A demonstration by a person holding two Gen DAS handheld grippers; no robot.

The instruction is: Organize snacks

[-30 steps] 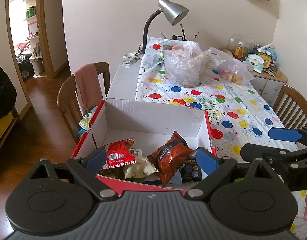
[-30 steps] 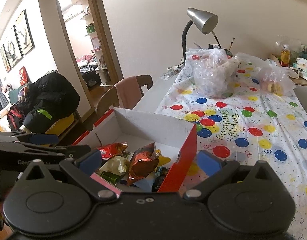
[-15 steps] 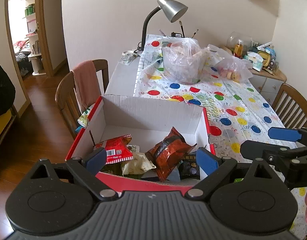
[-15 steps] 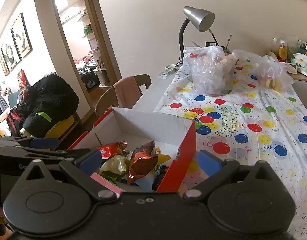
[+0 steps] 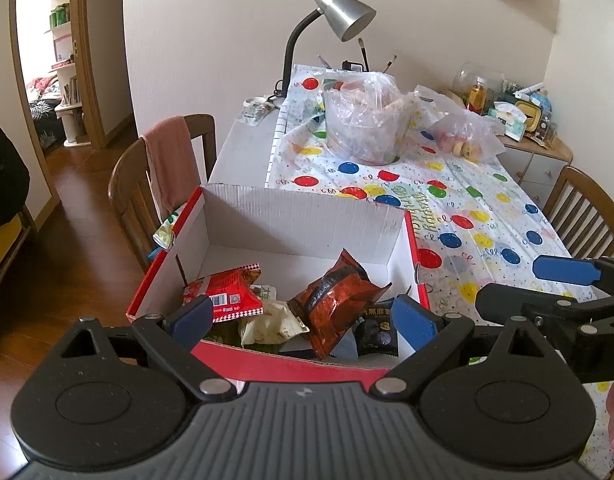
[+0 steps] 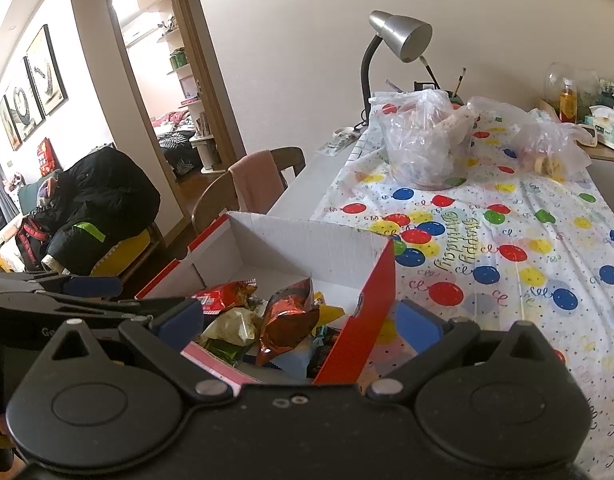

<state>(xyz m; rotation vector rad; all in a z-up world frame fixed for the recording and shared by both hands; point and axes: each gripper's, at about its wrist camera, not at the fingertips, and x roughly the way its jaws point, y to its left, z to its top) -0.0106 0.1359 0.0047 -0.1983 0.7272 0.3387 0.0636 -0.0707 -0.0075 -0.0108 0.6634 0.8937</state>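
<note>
Left wrist view: box (image 5: 307,216) at 12 o'clock, slightly lower in frame than before; snack packets (image 5: 339,300) inside. Left gripper (image 5: 303,316) and right gripper (image 6: 299,320) both spread, empty. Sorting stage unclear.

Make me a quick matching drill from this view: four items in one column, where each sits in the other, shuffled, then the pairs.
Items:
1. red checkered snack packet
2. silver desk lamp
3. pink cloth
4. dark snack packet

Places:
A. draped over a wooden chair back
B. far end of the table, by the wall
C. left side inside the red cardboard box
D. right near corner inside the box

Pairs: 1-C, 2-B, 3-A, 4-D
</note>
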